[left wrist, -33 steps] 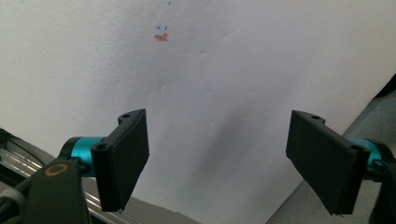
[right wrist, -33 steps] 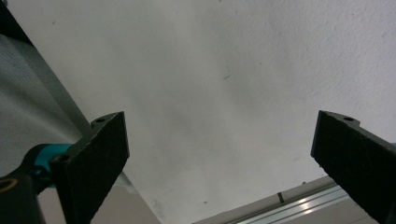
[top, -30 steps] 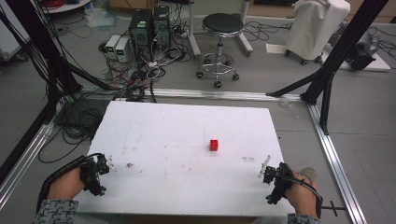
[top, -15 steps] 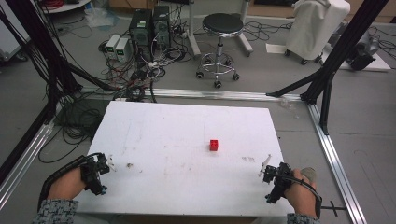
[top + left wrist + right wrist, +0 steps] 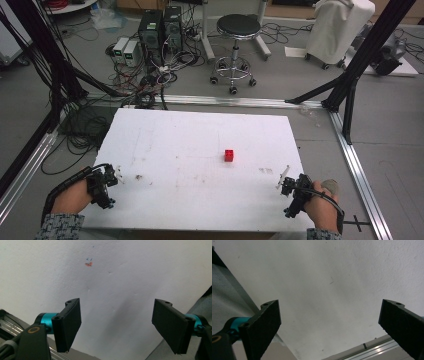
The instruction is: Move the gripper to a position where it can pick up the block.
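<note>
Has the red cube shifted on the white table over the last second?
No. The red cube sits at the same spot on the white table, right of centre, no nearer the table's far edge or the right gripper.

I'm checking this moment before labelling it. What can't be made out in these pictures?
- Red block: too small in the high view to tell its faces or any marking.
- Orange smudge on the white table: blurred in the left claw view; what it is stays unclear.
- Left claw and right claw: too small in the high view to judge their jaws; their own views show them wide apart.
</note>
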`<act>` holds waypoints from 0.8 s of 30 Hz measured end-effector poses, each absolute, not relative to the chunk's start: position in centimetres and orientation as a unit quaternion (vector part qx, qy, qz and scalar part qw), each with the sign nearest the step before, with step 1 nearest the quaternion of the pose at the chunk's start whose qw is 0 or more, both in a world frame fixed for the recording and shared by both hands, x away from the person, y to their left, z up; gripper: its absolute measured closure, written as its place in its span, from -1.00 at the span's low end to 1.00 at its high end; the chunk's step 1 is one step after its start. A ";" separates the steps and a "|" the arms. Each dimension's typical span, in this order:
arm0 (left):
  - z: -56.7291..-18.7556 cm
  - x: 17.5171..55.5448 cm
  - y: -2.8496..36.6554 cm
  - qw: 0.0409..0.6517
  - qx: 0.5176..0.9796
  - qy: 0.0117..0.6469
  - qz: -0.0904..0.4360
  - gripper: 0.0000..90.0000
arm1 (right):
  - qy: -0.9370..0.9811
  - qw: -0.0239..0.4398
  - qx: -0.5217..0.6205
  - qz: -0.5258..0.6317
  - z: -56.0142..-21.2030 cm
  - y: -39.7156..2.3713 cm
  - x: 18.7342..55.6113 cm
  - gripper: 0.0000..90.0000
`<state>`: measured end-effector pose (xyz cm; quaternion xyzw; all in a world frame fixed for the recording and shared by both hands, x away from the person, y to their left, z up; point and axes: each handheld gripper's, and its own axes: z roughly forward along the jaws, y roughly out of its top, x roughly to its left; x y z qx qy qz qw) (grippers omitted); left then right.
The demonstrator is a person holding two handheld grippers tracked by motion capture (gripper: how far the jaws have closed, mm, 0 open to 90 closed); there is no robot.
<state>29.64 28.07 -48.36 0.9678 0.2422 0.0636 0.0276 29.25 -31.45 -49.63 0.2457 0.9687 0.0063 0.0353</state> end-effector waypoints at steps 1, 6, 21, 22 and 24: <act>-48.3 29.6 28.1 0.028 0.968 0.242 0.064 -0.47 | 0.969 0.034 0.246 0.007 -49.7 -31.4 29.3 -0.92; -48.3 29.6 28.0 0.031 0.967 0.244 0.067 -0.47 | 0.969 0.034 0.243 0.007 -49.7 -31.6 29.8 -0.92; -48.3 29.6 28.0 0.034 0.967 0.243 0.068 -0.47 | 0.976 0.032 0.214 0.005 -49.1 -32.6 33.5 -0.92; -48.3 29.6 27.9 0.033 0.968 0.241 0.069 -0.47 | 0.976 0.036 0.214 0.007 -49.1 -32.7 33.7 -0.92; -48.2 29.6 27.8 0.032 0.968 0.240 0.072 -0.46 | 0.978 0.038 0.207 0.008 -49.0 -33.0 34.3 -0.92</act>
